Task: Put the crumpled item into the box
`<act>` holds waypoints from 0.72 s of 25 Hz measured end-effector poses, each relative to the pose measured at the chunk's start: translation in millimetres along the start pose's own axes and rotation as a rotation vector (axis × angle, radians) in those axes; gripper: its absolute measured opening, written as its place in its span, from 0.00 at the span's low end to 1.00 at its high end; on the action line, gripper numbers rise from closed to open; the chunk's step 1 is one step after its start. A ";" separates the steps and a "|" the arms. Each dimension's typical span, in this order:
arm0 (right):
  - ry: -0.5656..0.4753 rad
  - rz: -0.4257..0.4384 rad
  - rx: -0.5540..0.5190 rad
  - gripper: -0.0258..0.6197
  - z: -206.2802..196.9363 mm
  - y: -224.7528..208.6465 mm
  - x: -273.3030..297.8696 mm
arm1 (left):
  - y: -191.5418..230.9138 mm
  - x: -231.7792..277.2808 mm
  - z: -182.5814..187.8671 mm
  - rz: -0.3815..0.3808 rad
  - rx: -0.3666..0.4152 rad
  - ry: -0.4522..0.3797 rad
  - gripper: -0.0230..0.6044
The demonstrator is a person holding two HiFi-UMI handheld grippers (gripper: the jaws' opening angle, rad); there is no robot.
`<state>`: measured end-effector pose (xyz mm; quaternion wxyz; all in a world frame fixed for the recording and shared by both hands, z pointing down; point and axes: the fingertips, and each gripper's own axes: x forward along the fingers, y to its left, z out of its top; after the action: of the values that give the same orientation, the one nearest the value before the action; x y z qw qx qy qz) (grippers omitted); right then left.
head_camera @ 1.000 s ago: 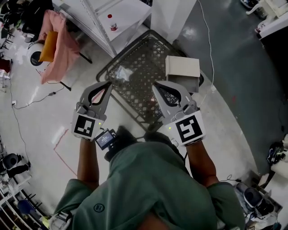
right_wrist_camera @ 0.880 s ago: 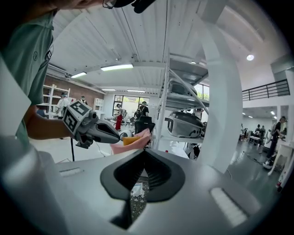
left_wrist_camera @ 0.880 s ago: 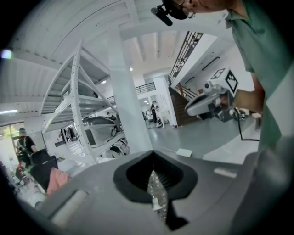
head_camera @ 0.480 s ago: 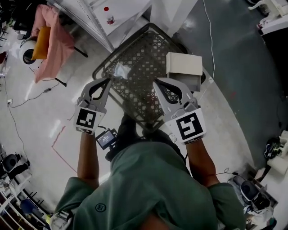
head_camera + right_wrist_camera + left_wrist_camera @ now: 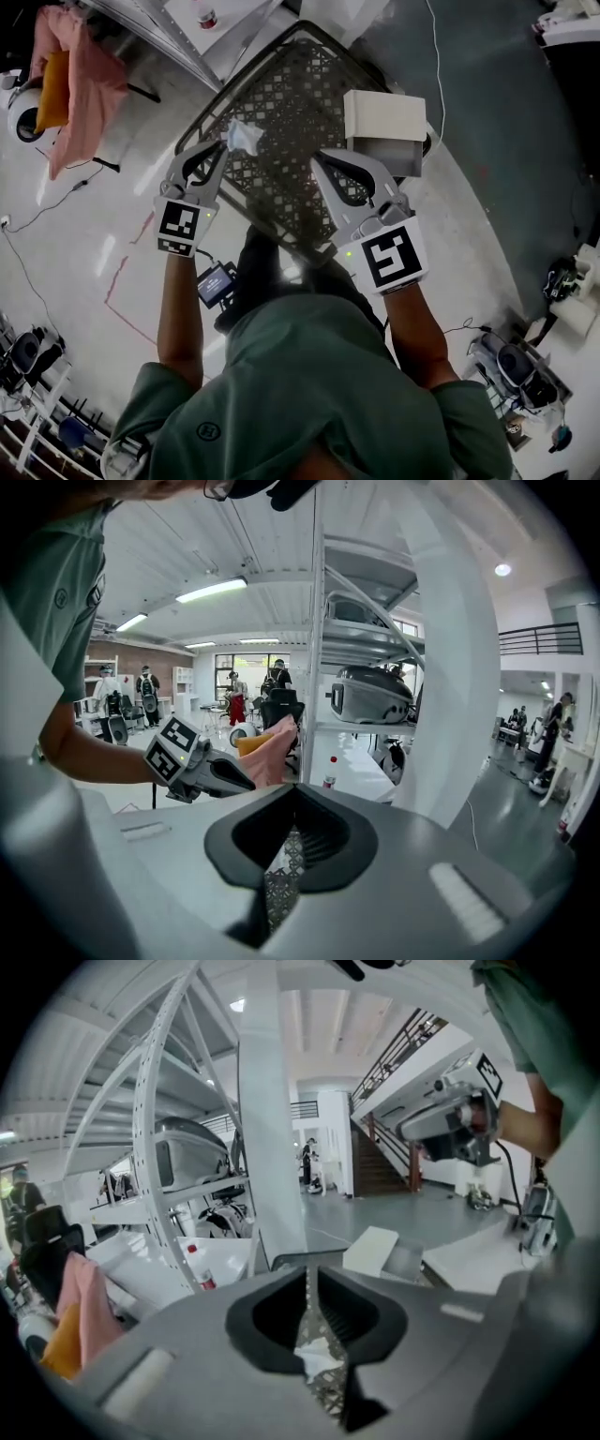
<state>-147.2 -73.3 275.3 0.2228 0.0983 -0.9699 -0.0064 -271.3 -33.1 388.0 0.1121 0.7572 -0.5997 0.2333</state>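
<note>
Left gripper (image 5: 221, 152) jaws have just been opening and are now a narrow crack, gripping nothing. The crumpled item (image 5: 243, 137) lies on the mesh table (image 5: 300, 84) just past its tips. Right gripper (image 5: 321, 161) jaws together, empty, near the box (image 5: 380, 117).

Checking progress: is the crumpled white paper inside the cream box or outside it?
Outside: the crumpled white paper lies on the black mesh table, left of the cream box in the head view.

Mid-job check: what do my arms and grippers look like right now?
The left gripper and right gripper are grey, with long curved jaws lined in black. Each carries a white cube with black square markers. The shirt is green and short-sleeved.
</note>
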 end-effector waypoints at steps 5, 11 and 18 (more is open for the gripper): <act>0.030 -0.004 0.025 0.05 -19.0 -12.9 26.7 | 14.5 32.6 -33.2 -0.018 -0.030 0.044 0.13; 0.062 -0.007 0.057 0.05 -43.4 -20.0 49.6 | 23.9 66.1 -83.0 -0.041 -0.085 0.111 0.19; 0.094 -0.019 0.101 0.05 -72.2 -22.0 69.4 | 25.7 93.6 -145.1 -0.071 -0.134 0.199 0.29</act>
<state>-172.9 -106.0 369.0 0.2631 0.1186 -0.9564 0.0449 -311.7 -54.5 556.5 0.2298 0.7418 -0.5727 0.2625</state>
